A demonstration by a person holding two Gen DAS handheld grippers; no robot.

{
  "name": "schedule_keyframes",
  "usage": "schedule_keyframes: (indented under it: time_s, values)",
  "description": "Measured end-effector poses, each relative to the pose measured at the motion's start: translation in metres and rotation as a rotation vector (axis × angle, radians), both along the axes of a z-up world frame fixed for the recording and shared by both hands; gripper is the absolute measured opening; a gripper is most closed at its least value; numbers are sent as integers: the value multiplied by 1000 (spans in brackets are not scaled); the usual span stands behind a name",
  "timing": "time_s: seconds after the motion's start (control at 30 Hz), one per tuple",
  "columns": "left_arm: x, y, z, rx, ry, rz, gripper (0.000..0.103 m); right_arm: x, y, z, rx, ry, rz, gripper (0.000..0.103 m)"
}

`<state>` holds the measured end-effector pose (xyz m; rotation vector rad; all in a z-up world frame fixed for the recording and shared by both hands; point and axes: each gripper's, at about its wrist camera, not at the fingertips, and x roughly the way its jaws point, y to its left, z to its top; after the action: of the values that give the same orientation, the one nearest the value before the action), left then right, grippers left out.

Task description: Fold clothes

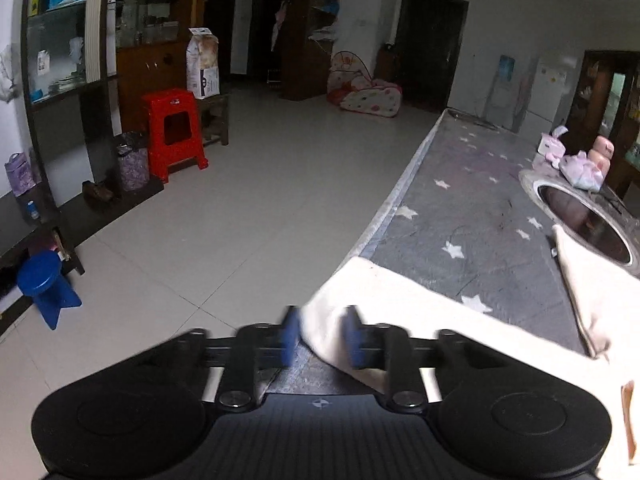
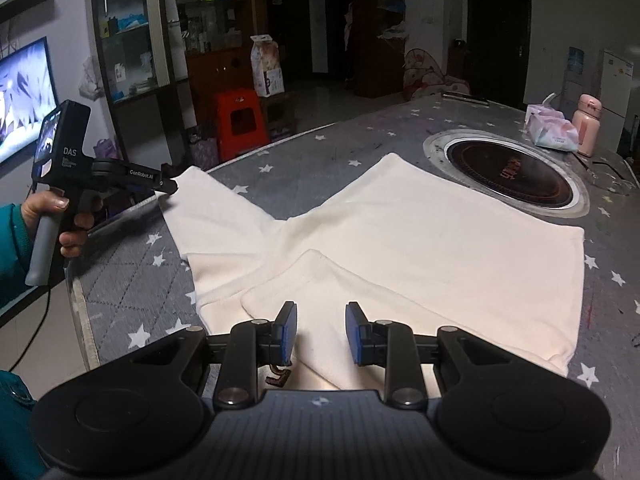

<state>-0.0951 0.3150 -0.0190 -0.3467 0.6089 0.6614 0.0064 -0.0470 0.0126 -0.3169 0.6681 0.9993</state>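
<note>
A cream-white garment (image 2: pixel 420 240) lies spread on the grey star-patterned table (image 2: pixel 120 272), one sleeve folded over near its front edge. My left gripper (image 1: pixel 322 336) is at the table's left edge, its blue pads apart around the end of the other sleeve (image 1: pixel 400 296). In the right wrist view the left gripper (image 2: pixel 170 186) shows touching that sleeve's tip. My right gripper (image 2: pixel 321 332) is open, hovering over the folded sleeve at the garment's near edge, holding nothing.
A round hob (image 2: pixel 508 174) is set in the table just behind the garment. A tissue pack (image 2: pixel 552 130) and a pink bottle (image 2: pixel 586 124) stand at the far right. A red stool (image 1: pixel 174 132) and a blue stool (image 1: pixel 44 284) stand on the floor to the left.
</note>
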Motion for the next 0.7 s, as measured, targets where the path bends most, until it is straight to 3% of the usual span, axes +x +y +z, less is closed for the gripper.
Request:
schedule_keyframes:
  time_s: [0.2, 0.43, 0.7]
  values:
    - [-6, -22, 35, -41, -125, -80, 6, 0, -13, 4, 31, 3, -39, 26]
    - [13, -103, 89, -46, -249, -399, 6, 7, -39, 7, 65, 10, -116, 26]
    - [55, -200, 105, -112, -299, -716, 5, 20, -81, 7, 100, 13, -239, 26]
